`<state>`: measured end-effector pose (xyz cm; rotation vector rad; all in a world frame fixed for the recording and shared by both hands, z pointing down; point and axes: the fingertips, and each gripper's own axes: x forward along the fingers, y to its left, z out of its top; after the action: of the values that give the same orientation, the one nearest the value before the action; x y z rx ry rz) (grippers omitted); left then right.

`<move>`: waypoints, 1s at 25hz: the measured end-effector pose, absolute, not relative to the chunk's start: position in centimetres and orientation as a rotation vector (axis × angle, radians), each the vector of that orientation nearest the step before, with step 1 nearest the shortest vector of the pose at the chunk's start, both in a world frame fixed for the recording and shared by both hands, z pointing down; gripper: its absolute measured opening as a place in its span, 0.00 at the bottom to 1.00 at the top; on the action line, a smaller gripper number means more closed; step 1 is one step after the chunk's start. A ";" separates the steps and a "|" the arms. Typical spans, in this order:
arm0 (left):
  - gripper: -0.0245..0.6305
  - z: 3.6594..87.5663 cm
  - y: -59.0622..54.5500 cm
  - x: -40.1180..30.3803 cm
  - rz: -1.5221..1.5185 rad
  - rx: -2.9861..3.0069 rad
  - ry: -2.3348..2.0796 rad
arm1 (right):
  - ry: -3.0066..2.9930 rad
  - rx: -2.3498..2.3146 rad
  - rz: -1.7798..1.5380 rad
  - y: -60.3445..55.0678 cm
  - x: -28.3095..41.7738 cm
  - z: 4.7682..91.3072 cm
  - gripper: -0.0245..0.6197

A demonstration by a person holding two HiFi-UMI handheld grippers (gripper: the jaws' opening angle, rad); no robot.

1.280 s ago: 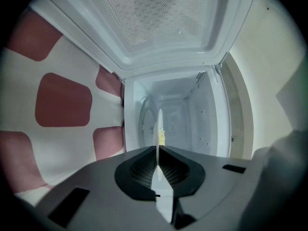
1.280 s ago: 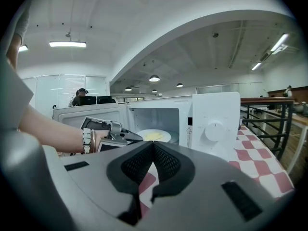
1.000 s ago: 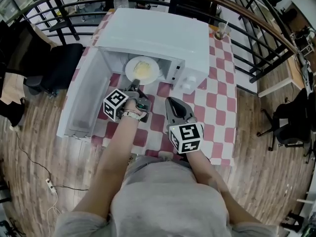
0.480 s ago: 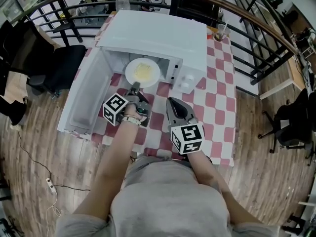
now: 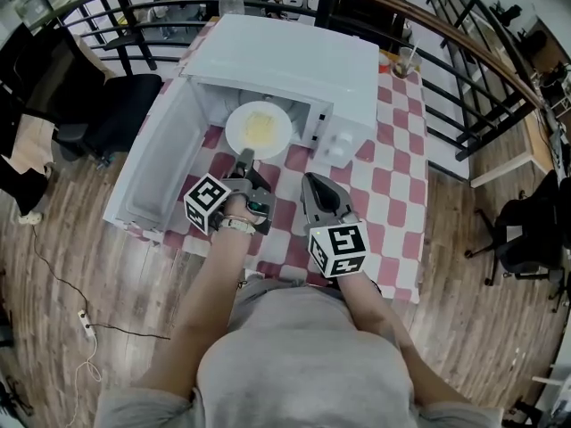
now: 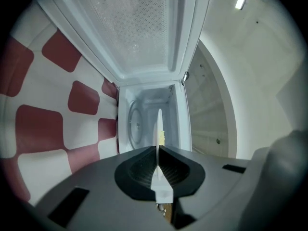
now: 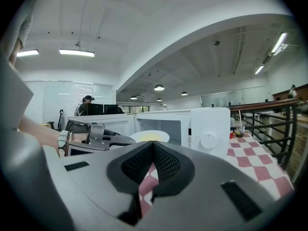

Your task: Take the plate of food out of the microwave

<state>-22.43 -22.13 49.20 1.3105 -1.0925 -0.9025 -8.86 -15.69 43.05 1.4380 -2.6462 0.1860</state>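
Note:
A white plate [image 5: 258, 129] of yellow food sits half out of the mouth of the white microwave [image 5: 294, 61], whose door [image 5: 152, 168] hangs open to the left. My left gripper [image 5: 243, 159] is shut on the plate's near rim. In the left gripper view the plate [image 6: 159, 124] shows edge-on between the closed pads, with the oven cavity [image 6: 144, 112] behind. My right gripper [image 5: 310, 182] hovers over the checked cloth to the right of the plate, shut and holding nothing. The right gripper view shows the plate [image 7: 150, 136] and the microwave [image 7: 207, 124] ahead.
The red-and-white checked tablecloth [image 5: 393, 168] covers the table. A glass with a straw [image 5: 403, 58] stands at the far right corner behind the microwave. A black chair [image 5: 116, 114] is left of the open door, and a dark railing [image 5: 464, 52] curves round the table's far side.
The plate has slid a little further out of the microwave toward me with the left gripper still shut on it. The right gripper has hardly moved.

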 end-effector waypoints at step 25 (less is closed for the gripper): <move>0.06 45.5 -17.4 -19.5 -0.994 1.407 -1.058 | -2.661 1.517 0.088 -14.7 -8.7 41.8 0.08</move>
<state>-19.50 -17.38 45.54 1.4074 -1.0577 -0.9941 -8.72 -14.73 41.80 1.5173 -2.6614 0.0883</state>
